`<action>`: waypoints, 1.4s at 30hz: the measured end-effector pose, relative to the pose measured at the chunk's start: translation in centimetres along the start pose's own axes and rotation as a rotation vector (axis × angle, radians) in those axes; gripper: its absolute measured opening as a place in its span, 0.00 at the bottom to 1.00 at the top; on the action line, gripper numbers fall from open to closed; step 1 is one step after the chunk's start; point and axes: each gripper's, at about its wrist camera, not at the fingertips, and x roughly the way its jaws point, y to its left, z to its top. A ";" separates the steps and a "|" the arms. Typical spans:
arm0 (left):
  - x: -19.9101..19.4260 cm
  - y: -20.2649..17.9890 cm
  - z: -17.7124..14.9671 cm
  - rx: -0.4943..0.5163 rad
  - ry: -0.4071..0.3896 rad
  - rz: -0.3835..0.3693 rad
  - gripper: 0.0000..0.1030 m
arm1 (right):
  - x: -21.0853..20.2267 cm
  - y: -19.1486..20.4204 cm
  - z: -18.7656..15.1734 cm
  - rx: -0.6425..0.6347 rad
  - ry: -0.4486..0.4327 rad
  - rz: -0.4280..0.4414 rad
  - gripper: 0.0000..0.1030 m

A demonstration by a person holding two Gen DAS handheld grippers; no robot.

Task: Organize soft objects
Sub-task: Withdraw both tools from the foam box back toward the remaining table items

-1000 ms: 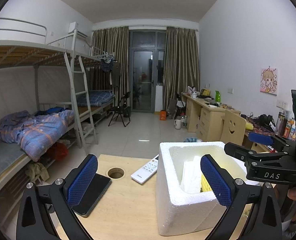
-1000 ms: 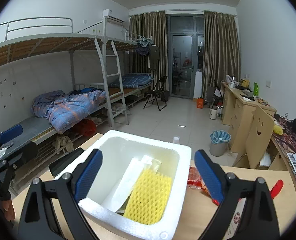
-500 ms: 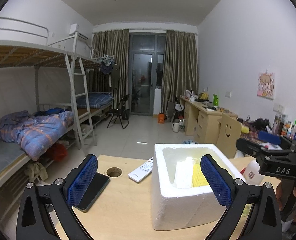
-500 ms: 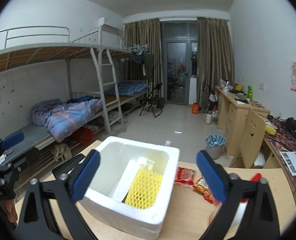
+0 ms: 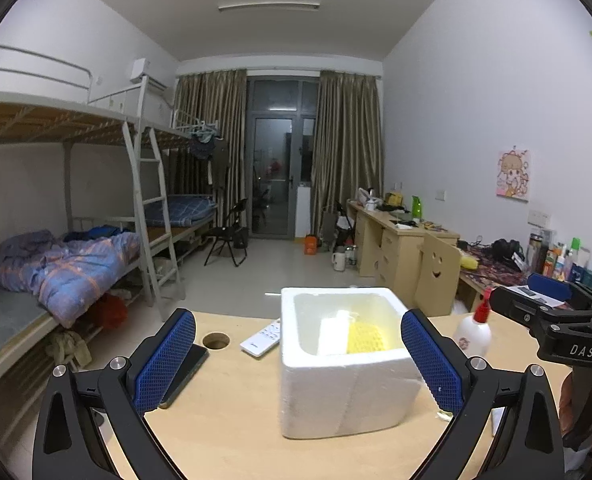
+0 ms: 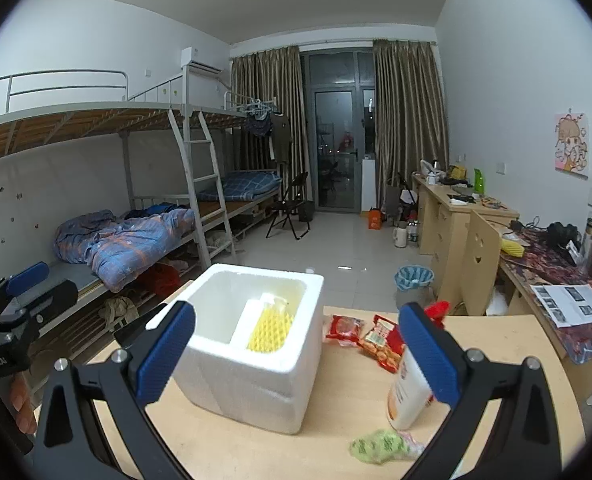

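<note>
While both tongs stand wide with nothing between their blue pads, the white foam box (image 5: pixel 347 364) sits on the wooden counter (image 5: pixel 232 420) in the lower middle of both views. The left tongs (image 5: pixel 297 358) frame the box from the front in the left wrist view, and its pads do not touch the walls. The right tongs (image 6: pixel 296 350) also stand around the box in the right wrist view, apart from it.

Inside the box, a yellow foam net (image 6: pixel 270 330) leans against the right inner wall, and a white foam sheet (image 6: pixel 248 322) stands just beside it on its left. In the left wrist view the same two soft things are seen low in the box, the net (image 5: pixel 365 338) to the right of the sheet (image 5: pixel 331 334).

To the left of the box in the left wrist view lie a white remote control (image 5: pixel 262 343), a round hole (image 5: pixel 216 340) in the counter and a dark phone (image 5: pixel 184 376) partly behind the left pad. To the right of the box in the right wrist view lie red snack packets (image 6: pixel 369 340), a white bottle with a red cap (image 6: pixel 409 384) and, in the lower right, a green soft wrapper (image 6: pixel 381 446), which is blurred.
</note>
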 end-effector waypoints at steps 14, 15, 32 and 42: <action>-7.6 -2.6 -0.3 0.024 -0.055 -0.046 1.00 | -7.3 -0.9 -1.8 0.038 -0.061 -0.039 1.00; -8.1 -2.8 -0.4 0.028 -0.058 -0.050 1.00 | -7.8 -0.9 -2.1 0.038 -0.065 -0.042 1.00; -13.7 -4.5 -2.0 0.059 -0.101 -0.099 1.00 | -13.3 -0.4 -4.5 0.031 -0.125 -0.079 1.00; -13.7 -4.9 -4.3 0.056 -0.100 -0.132 1.00 | -13.9 -0.7 -6.9 0.025 -0.127 -0.138 1.00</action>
